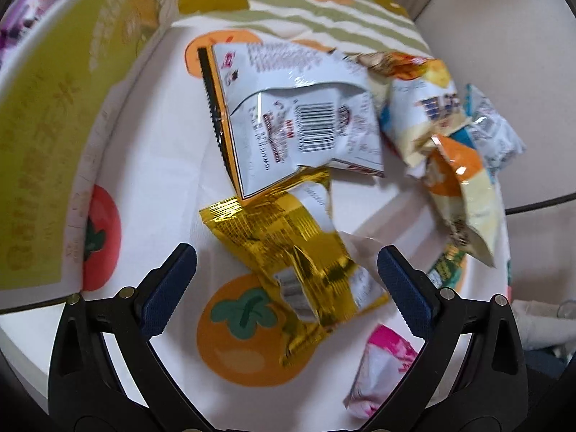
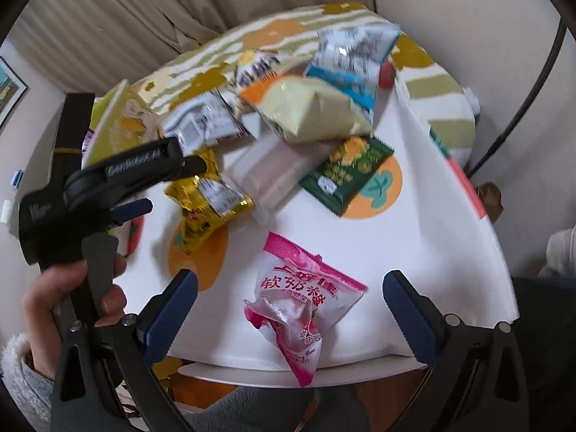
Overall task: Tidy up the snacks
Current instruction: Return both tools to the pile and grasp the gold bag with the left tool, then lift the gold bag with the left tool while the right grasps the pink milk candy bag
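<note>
Several snack packets lie on a round table with a fruit-print cloth (image 2: 414, 252). My left gripper (image 1: 288, 288) is open just above a crumpled gold packet (image 1: 288, 244), whose lower half lies between the fingers. Beyond the gold packet lies a white packet with a barcode (image 1: 298, 115). My right gripper (image 2: 291, 309) is open near the table's front edge, its fingers on either side of a pink and white candy packet (image 2: 298, 302). The right wrist view also shows the left gripper (image 2: 165, 187), held by a hand (image 2: 72, 295), over the gold packet (image 2: 205, 198).
A yellow-green box (image 1: 46, 144) stands at the table's left, with a purple packet (image 1: 28, 10) behind it. A pile holds a cream packet (image 2: 309, 111), a blue-white packet (image 2: 356, 54), a dark green packet (image 2: 345, 172) and a translucent packet (image 2: 284, 169). A curtain (image 2: 108, 18) hangs behind.
</note>
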